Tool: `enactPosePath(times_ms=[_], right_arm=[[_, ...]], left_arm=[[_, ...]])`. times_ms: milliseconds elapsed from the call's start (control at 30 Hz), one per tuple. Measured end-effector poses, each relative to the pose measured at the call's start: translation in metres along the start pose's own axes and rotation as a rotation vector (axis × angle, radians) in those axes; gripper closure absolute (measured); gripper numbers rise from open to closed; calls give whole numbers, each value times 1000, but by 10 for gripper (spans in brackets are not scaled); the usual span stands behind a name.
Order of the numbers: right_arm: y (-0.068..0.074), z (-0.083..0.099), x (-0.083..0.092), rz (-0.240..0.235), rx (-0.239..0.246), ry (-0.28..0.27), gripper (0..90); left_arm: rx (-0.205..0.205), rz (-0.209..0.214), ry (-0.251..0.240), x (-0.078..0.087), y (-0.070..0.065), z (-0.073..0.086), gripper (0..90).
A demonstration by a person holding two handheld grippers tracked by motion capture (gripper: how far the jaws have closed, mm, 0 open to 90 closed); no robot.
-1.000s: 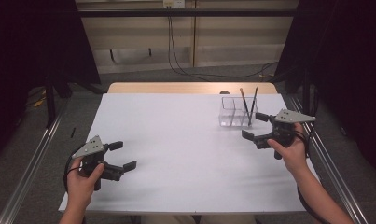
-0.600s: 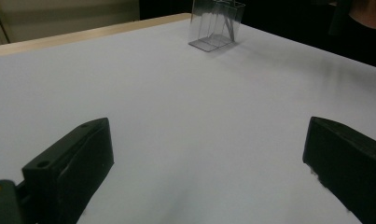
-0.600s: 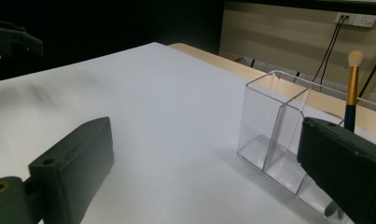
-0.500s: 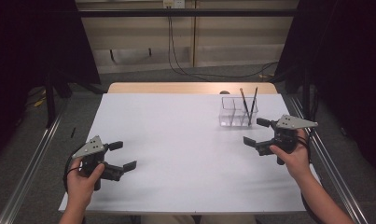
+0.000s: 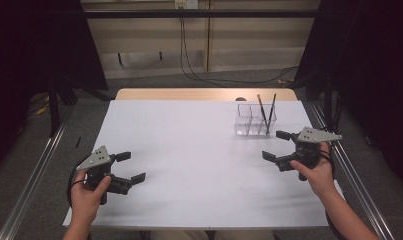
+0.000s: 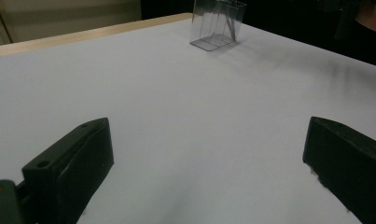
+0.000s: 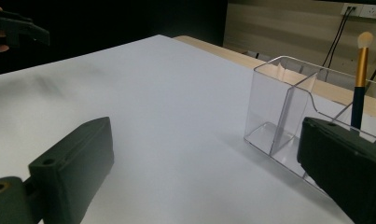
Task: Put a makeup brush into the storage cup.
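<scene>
- Nearest, at the person's edge of the white-covered table (image 5: 199, 165), the left claw (image 5: 131, 167) sat in the left hand (image 5: 84, 197), jaws spread wide with nothing between them.
- Across the same edge, slightly farther in, the right claw (image 5: 278, 146) was gripped by the right hand (image 5: 316, 172), jaws equally wide and empty, hovering over the sheet.
- Just beyond the right claw stood the clear plastic divided organiser box (image 5: 254, 120), upright near the table's far right corner, apart from both claws.
- Inside it leaned two dark-handled makeup brushes (image 5: 266, 112); the right gripper view showed one gold-ferruled brush (image 7: 359, 74) upright in a far compartment.
- Farthest, a bare wooden strip (image 5: 189, 94) edged the table.
</scene>
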State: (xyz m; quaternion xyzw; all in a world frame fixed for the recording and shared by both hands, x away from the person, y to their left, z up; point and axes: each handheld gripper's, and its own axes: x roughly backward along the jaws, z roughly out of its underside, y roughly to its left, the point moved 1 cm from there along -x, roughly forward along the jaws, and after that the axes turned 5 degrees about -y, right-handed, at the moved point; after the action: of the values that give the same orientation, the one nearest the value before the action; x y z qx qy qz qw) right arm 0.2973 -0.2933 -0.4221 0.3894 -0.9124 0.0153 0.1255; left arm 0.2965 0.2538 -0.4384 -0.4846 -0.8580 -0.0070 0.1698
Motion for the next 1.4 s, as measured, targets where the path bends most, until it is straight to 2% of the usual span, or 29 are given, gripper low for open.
enactPosePath(times_ms=[100,1000,1133,1267,1400], right_arm=[[0,2,2,2,-2,3,34],[5,12,17,9,-1,24,34],[7,12,19,7,0,28,34],[8,13,21,5,2,29,34],[9,14,23,5,4,34,34]], left_arm=[[-9,-5,3,0,0,0,17],[1,-13,0,-1,0,1,17],[-1,0,4,0,1,1,17],[-3,-17,3,0,1,1,17],[-2,-17,-3,1,1,1,17]])
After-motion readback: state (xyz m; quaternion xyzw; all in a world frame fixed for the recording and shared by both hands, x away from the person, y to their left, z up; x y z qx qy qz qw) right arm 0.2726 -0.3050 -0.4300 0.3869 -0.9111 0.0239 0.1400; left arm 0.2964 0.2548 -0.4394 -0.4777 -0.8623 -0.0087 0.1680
